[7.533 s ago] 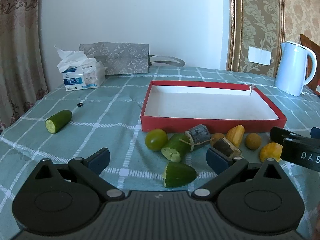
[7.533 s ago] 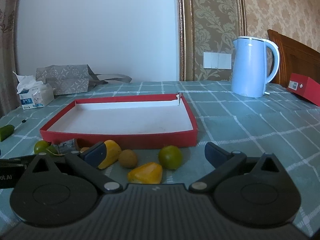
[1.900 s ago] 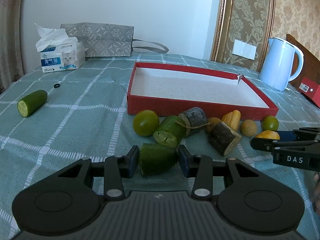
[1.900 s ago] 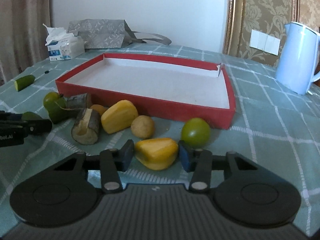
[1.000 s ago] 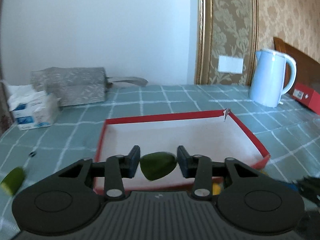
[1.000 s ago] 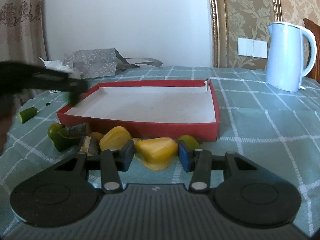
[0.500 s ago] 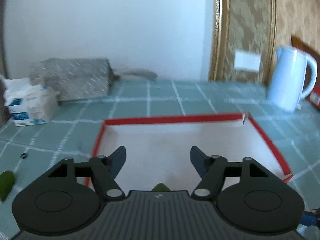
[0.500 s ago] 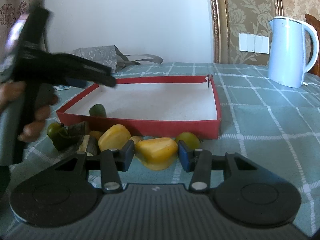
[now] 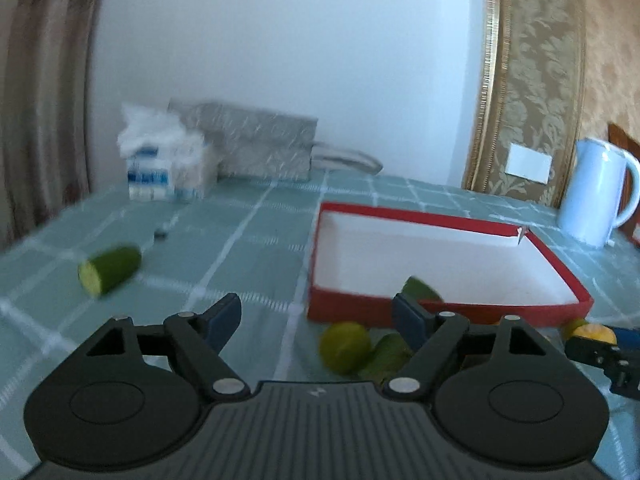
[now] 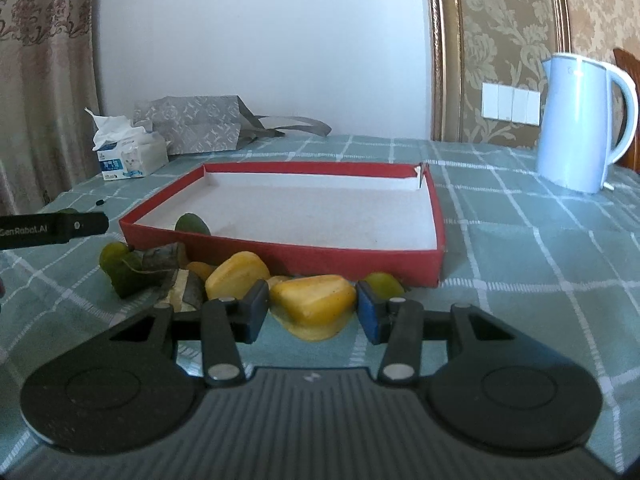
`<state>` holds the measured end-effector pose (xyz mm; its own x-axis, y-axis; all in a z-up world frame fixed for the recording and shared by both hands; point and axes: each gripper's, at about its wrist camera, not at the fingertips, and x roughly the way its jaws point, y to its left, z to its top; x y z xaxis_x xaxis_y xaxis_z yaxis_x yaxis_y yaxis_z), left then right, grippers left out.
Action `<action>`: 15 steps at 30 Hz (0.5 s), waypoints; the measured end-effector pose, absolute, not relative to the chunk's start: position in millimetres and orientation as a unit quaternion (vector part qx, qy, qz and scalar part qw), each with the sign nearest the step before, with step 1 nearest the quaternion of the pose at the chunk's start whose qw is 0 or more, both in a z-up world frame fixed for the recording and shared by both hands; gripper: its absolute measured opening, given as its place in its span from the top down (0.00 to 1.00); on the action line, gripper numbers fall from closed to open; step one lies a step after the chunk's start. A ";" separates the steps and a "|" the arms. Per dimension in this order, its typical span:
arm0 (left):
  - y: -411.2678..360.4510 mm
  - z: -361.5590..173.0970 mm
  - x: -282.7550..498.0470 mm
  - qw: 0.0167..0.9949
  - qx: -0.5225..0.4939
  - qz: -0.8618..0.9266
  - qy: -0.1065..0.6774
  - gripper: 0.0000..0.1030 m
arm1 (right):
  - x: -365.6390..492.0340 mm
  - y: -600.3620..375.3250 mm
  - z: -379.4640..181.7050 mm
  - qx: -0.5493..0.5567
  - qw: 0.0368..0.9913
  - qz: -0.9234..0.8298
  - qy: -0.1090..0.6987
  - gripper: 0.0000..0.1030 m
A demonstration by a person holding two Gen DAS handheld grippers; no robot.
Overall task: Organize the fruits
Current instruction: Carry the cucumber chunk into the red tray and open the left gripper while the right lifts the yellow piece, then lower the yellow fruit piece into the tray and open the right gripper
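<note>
Cucumber piece (image 10: 192,224) sat in red tray (image 10: 280,249) at 9 o'clock corner, L gripper (image 9: 316,318) jaws opening w/ nothing between, R gripper (image 10: 312,307) clamped on yellow fruit (image 10: 316,305).

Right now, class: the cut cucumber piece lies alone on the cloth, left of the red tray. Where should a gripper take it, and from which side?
Grip the cucumber piece across its round middle, coming from above, jaws crosswise to its length. It lies on its side with bare cloth around it, and its cut end is flat while the other end tapers.
</note>
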<state>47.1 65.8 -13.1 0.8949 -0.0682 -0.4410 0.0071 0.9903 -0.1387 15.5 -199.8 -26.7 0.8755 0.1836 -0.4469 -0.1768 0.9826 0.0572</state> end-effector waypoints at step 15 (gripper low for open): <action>90.1 -24.3 56.4 0.955 -0.133 -0.018 0.262 0.20 | 114.7 -201.1 12.4 -0.032 0.971 0.034 0.233 0.57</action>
